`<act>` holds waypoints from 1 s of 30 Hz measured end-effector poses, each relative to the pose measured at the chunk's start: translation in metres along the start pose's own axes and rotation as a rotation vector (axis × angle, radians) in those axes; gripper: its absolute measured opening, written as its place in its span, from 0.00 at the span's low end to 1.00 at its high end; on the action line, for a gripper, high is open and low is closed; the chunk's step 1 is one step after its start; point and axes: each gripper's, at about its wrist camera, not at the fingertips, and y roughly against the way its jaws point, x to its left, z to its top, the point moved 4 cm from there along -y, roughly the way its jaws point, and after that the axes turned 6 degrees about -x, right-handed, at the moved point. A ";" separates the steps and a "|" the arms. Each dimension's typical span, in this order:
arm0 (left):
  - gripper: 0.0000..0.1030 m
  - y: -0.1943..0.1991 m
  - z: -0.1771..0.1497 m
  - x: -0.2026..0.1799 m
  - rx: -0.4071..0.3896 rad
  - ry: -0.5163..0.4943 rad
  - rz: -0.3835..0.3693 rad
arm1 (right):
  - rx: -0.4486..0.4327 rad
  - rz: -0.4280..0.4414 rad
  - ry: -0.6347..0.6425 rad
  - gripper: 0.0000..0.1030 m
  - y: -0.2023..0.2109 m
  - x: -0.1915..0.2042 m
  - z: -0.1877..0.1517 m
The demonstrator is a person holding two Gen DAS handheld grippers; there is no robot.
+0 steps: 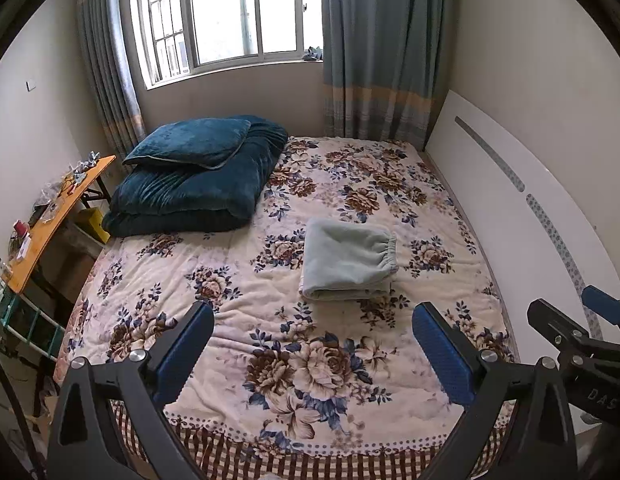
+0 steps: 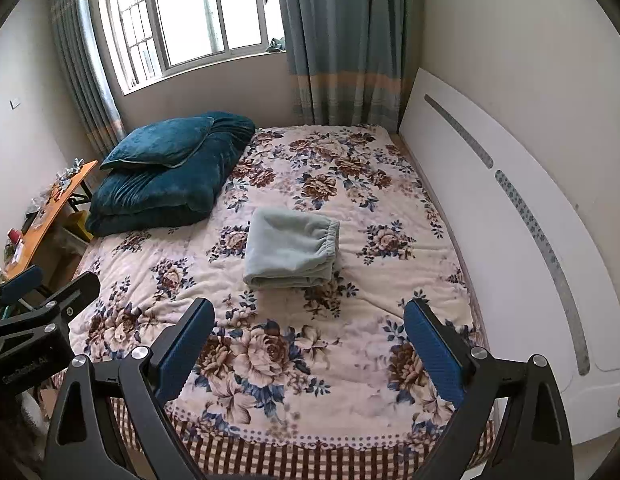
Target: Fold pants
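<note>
Pale green pants [image 1: 348,260] [image 2: 290,254] lie folded into a compact rectangle in the middle of the floral bed cover [image 1: 237,280] [image 2: 350,200], the elastic waistband at their right end. My left gripper [image 1: 314,320] hangs open above the near part of the bed, well short of the pants, nothing between its blue pads. My right gripper [image 2: 310,316] is open too, likewise back from the pants and holding nothing. Each gripper shows at the edge of the other's view: the right gripper [image 1: 582,320] and the left gripper [image 2: 45,292].
A folded dark teal quilt [image 1: 197,188] with a pillow [image 1: 189,140] on top sits at the bed's far left. A white headboard [image 1: 510,200] runs along the right. An orange side table [image 1: 57,216] with small clutter stands left of the bed. Window and curtains are behind.
</note>
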 end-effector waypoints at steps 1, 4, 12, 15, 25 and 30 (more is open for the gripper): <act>0.99 -0.003 0.000 0.000 0.000 -0.001 0.000 | -0.005 0.001 0.000 0.95 -0.001 0.000 0.001; 1.00 -0.015 0.002 -0.003 -0.003 -0.020 0.013 | -0.024 0.001 0.000 0.95 -0.010 0.000 0.006; 1.00 -0.064 0.004 -0.009 0.018 -0.022 0.042 | -0.017 -0.040 0.011 0.95 -0.066 -0.001 0.016; 1.00 -0.085 0.002 -0.011 0.034 -0.031 0.058 | -0.004 -0.070 0.024 0.95 -0.092 -0.003 0.018; 1.00 -0.143 -0.001 -0.013 0.116 -0.035 0.072 | 0.093 -0.115 0.002 0.95 -0.173 -0.017 0.006; 1.00 -0.156 -0.002 -0.014 0.132 -0.033 0.075 | 0.120 -0.127 -0.006 0.95 -0.192 -0.021 -0.001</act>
